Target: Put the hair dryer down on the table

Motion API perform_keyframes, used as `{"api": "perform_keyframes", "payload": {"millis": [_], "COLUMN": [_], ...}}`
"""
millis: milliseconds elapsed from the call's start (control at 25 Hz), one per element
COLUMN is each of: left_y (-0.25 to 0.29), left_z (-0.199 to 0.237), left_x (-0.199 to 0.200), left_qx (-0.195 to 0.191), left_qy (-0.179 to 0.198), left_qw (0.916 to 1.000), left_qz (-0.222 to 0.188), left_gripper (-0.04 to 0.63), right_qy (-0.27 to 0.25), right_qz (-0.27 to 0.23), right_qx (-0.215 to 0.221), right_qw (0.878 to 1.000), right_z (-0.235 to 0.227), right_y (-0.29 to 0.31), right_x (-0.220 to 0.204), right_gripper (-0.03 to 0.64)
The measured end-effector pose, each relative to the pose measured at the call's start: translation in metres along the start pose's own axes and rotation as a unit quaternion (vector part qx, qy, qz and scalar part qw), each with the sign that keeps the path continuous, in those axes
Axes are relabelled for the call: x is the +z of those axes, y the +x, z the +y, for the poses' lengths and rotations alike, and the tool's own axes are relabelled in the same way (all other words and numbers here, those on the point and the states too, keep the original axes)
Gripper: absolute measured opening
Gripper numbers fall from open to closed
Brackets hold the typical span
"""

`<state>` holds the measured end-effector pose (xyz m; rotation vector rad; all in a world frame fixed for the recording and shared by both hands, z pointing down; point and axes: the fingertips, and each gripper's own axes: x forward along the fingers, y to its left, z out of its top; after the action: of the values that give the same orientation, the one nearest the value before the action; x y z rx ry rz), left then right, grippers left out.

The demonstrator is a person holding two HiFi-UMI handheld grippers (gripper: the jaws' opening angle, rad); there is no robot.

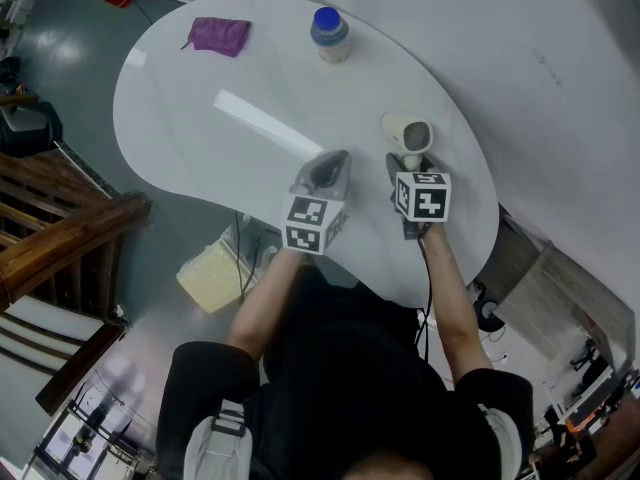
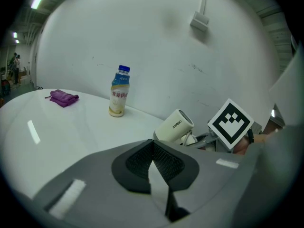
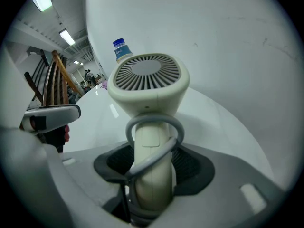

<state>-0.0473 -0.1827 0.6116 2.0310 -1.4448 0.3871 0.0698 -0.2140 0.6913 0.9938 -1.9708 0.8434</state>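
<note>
Hair dryer shows right of centre in the head view, over the right part of the white counter, its handle running down into my right claw. My left claw hovers just left of it. A bottle and a purple cloth sit well apart at the top of the frame.

In the left gripper view, my left claw is closed on nothing, its pads pressed together. The dryer's cream barrel lies tilted at centre right, low by the counter; I cannot tell whether it touches. The bottle stands upper left, with the cloth further left.

In the right gripper view, my right claw is spread wide with the dryer's handle upright between its jaws, and a dark gap shows beside the handle. A grey cord loops round the handle. The vented back fills the centre.
</note>
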Motion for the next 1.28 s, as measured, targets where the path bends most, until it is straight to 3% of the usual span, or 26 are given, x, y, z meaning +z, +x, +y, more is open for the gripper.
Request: {"api": "perform_keyframes", "payload": {"millis": [1280], "left_y": [-0.027], "left_z": [-0.010], "left_x": [-0.005], "left_qx": [0.005], "left_qy": [0.011], "left_qw": [0.9998], "left_qz": [-0.013], "left_gripper": [0.006], "right_qy": [0.013], "right_qz": [-0.026], "right_qx": [0.005], "right_qw": [1.000], "right_z": [0.005], "right_y": [-0.023], "right_x": [-0.002], "right_gripper": [0.252]}}
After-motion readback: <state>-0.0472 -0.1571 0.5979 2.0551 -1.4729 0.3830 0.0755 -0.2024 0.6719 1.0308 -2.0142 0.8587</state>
